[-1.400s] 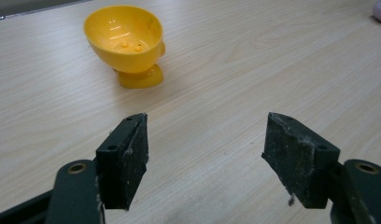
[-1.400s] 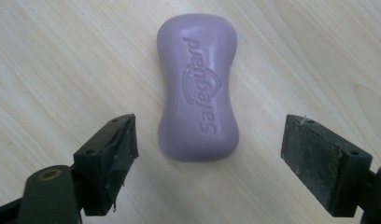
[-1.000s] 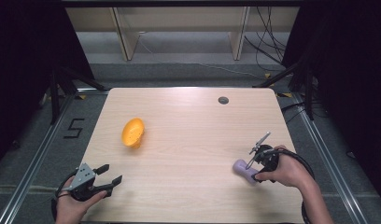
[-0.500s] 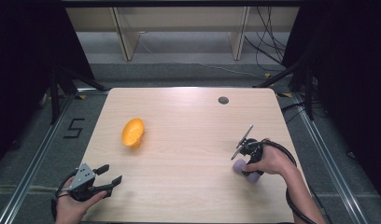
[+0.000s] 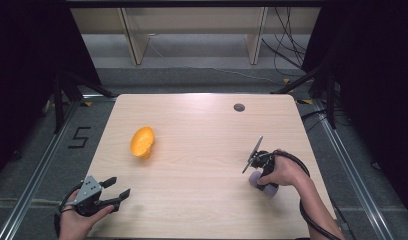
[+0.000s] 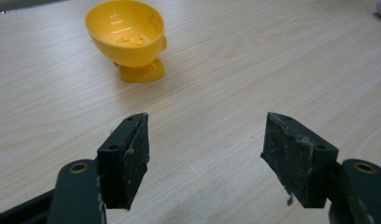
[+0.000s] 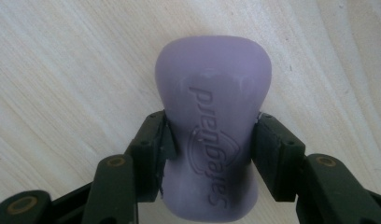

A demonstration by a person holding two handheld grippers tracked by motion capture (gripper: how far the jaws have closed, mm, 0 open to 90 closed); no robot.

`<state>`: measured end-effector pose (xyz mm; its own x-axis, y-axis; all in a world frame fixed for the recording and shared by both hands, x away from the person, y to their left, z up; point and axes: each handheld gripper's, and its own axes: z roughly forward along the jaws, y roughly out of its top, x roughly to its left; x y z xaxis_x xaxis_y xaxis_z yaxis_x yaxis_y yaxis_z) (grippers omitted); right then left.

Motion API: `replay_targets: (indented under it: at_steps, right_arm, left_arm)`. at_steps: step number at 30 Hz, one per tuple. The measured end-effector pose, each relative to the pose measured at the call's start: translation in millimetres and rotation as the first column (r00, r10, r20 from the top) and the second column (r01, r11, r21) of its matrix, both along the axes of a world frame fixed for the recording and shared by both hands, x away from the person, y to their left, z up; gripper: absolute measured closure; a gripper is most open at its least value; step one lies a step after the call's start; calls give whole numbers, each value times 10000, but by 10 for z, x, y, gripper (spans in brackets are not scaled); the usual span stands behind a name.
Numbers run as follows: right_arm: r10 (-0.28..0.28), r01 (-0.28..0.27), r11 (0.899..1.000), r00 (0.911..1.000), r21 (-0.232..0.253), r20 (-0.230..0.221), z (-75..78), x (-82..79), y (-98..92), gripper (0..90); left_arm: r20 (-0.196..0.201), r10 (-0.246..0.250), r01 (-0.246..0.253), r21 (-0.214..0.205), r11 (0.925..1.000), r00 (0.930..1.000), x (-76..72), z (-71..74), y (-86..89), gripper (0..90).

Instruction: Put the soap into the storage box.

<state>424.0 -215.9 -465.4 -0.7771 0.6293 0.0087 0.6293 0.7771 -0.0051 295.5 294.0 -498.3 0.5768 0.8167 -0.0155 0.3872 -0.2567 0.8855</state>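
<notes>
The right gripper (image 7: 209, 144) has tipped steeply down since a second ago, its jaws now clamped on the waist of the purple Safeguard soap bar (image 7: 213, 121), which lies near the wooden table's (image 5: 202, 150) right edge. Well apart sits a yellow egg cup (image 6: 128, 37). The left gripper (image 6: 205, 154) rests spread and empty.

Light wooden table (image 5: 202, 150), yellow cup (image 5: 142, 142), purple soap (image 7: 212, 126)
</notes>
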Motion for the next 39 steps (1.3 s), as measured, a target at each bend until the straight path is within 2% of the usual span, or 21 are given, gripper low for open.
replay_targets:
  at_steps: [3, 8, 14, 16, 17, 19, 21, 23, 24, 25, 26, 27, 28, 30, 31, 32, 34, 35, 36, 38, 39]
  right_arm:
    - [-70, 69, 9998, 10000, 205, 44, 0, -20, -1, 498]
    - [555, -567, 9978, 9979, 351, 325, 59, -25, -6, 499]
    - [1613, -1659, 9845, 9838, 562, 780, 164, -85, 120, 499]
    - [3204, -3268, 9444, 9394, 368, 1215, 200, -91, 180, 499]
    - [3204, -3268, 9444, 9394, 368, 1215, 200, -91, 180, 499]
    - [4052, -4151, 9089, 9017, 402, 1510, 244, -113, 278, 499]
    - [3986, -4079, 9121, 9056, 402, 1448, 265, -140, 317, 499]
    - [4325, -4419, 8966, 8880, 289, 1563, 298, -176, 422, 499]
    - [4325, -4419, 8966, 8880, 289, 1563, 298, -176, 422, 499]
    - [5204, -5331, 8453, 8366, 361, 1712, 295, -130, 471, 499]
    - [4913, -5025, 8637, 8567, 393, 1574, 306, -153, 498, 500]
    - [4913, -5025, 8637, 8567, 393, 1574, 306, -153, 498, 500]
    - [5056, -5163, 8557, 8483, 336, 1574, 329, -153, 559, 500]
    - [5061, -5165, 8556, 8485, 336, 1545, 336, -151, 581, 499]
    - [5454, -5580, 8289, 8218, 396, 1646, 339, -125, 612, 500]
    - [5338, -5455, 8370, 8309, 416, 1569, 361, -132, 667, 500]
    - [5297, -5403, 8405, 8353, 412, 1472, 375, -136, 696, 500]
    - [5891, -6033, 7960, 7908, 489, 1661, 372, -95, 729, 499]
    - [5683, -5804, 8124, 8097, 559, 1462, 394, -122, 790, 500]
    - [5727, -5837, 8101, 8080, 550, 1385, 400, -122, 813, 500]
    - [5927, -6043, 7946, 7930, 584, 1407, 407, -122, 876, 500]
  left_arm:
    - [-15, 36, -36, -8, 10000, 10000, -4, -1, 5, 310]
    - [-16, 48, -48, 1, 10000, 10000, -5, -2, 4, 310]
    - [6, 10, -10, -28, 10000, 10000, 0, -4, 5, 310]
    - [112, 84, -83, -68, 9999, 9999, 2, -13, -1, 310]
    - [84, 77, -77, -38, 10000, 9999, 1, -12, 3, 310]
    - [-71, 16, -17, -106, 9999, 10000, -6, -5, 4, 311]
    - [49, -110, 110, -11, 9999, 9999, -3, -4, 7, 310]
    - [118, -213, 213, -52, 9998, 9997, -4, -4, 1, 309]
    - [118, -213, 213, -52, 9998, 9997, -4, -4, 1, 307]
    - [88, -103, 105, -194, 9998, 9999, -12, -9, -10, 306]
    - [330, -75, 83, -253, 9996, 9994, -4, -18, -25, 305]
    - [330, -75, 83, -253, 9996, 9994, -4, -18, -25, 305]
    - [185, -320, 322, -72, 9995, 9993, -4, -5, -14, 305]
    - [236, -530, 531, -56, 9986, 9983, -2, -8, -31, 305]
    - [219, -581, 584, -156, 9982, 9981, -9, -11, -52, 307]
    - [269, -803, 809, -186, 9966, 9964, -14, -4, -79, 313]
    - [301, -864, 874, -337, 9956, 9958, -12, -11, -110, 313]
    - [348, -1105, 1115, -273, 9934, 9933, -13, 2, -133, 313]
    - [326, -1326, 1339, -410, 9902, 9906, -9, 4, -189, 308]
    - [352, -2003, 2011, -197, 9794, 9791, 1, 29, -296, 302]
    - [426, -2251, 2261, -202, 9739, 9734, 5, 38, -346, 287]
